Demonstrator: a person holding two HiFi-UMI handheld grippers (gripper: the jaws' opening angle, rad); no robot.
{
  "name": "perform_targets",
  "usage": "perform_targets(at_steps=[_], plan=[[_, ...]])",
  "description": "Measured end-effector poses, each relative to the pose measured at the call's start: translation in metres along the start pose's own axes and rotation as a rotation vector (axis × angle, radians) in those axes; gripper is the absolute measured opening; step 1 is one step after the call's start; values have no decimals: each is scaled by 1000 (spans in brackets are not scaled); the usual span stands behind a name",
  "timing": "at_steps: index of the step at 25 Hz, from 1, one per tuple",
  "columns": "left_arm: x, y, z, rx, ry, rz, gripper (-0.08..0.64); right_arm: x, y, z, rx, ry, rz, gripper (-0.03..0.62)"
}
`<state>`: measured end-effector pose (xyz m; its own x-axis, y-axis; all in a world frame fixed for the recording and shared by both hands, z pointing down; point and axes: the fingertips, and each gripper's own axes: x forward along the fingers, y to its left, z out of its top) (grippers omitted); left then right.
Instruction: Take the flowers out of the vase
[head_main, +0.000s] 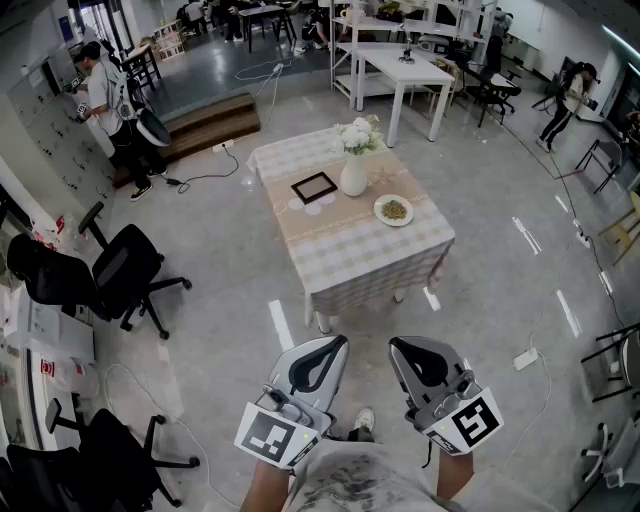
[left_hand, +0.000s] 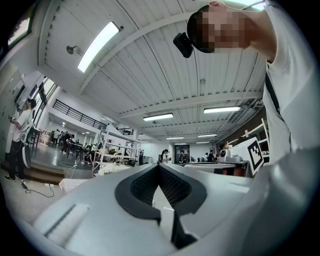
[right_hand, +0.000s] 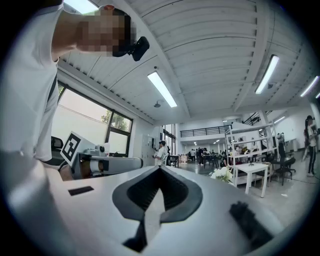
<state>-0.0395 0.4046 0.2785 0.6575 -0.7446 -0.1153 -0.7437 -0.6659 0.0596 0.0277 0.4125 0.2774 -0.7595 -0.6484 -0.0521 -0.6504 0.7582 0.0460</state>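
While the 2 grippers hung side by side low in the head view, close to the person's body, the white flowers (head_main: 358, 135) stood upright in the pale vase (head_main: 353, 178) on the cloth-covered table (head_main: 360, 252), well apart from both of them. A stretch of bare grey floor (head_main: 470, 312) lay between the jaw tips and the near edge of the table. The vase stood toward the far side of the tabletop, ahead of the grippers and roughly in line with the gap between them. Just beside it on the left a black frame (head_main: 314, 187) lay flat on the cloth. Near it on the right sat 1 small plate (head_main: 393, 210) with something greenish on it.

The left gripper (head_main: 325, 347) had its jaws pressed together at the tips with nothing between them, and its own view showed the dark pads meeting in a point. The right gripper (head_main: 404, 346) was likewise closed and empty. In the right gripper view the flowers showed small and distant, to the right of the jaw tips, near a white table (right_hand: 252, 170). Black office chairs (head_main: 120, 270) stood on the floor to the left of the cloth-covered table.
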Motion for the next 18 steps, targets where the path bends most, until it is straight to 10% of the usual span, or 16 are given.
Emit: perform_targets(at_steps=[18], plan=[[16, -26, -9, -6, 26, 25, 8, -25, -15, -1, -30, -3, 10, 17]])
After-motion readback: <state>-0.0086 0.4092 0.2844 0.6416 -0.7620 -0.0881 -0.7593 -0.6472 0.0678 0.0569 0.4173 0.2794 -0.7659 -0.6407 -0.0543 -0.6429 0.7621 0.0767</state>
